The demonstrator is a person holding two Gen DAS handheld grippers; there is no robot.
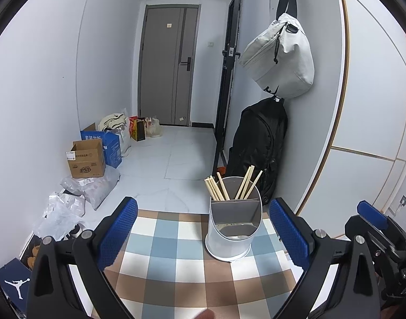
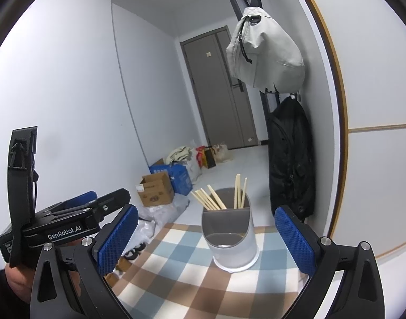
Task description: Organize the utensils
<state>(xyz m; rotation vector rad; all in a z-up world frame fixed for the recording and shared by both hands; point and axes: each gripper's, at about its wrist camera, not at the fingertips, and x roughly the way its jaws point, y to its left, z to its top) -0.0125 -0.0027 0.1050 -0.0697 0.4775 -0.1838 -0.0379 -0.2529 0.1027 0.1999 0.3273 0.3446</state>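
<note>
Left gripper (image 1: 203,235): blue-padded fingers (image 1: 118,232) spread wide, nothing between them. Right gripper (image 2: 207,239): fingers likewise spread and empty. Both face a white utensil holder (image 1: 233,235) standing upright on the checked cloth (image 1: 176,265) covering the worktop, near its far edge. Two rear compartments hold wooden chopsticks (image 1: 219,188), one bunch in each, leaning outward. The lower front compartment's contents cannot be determined.
</note>
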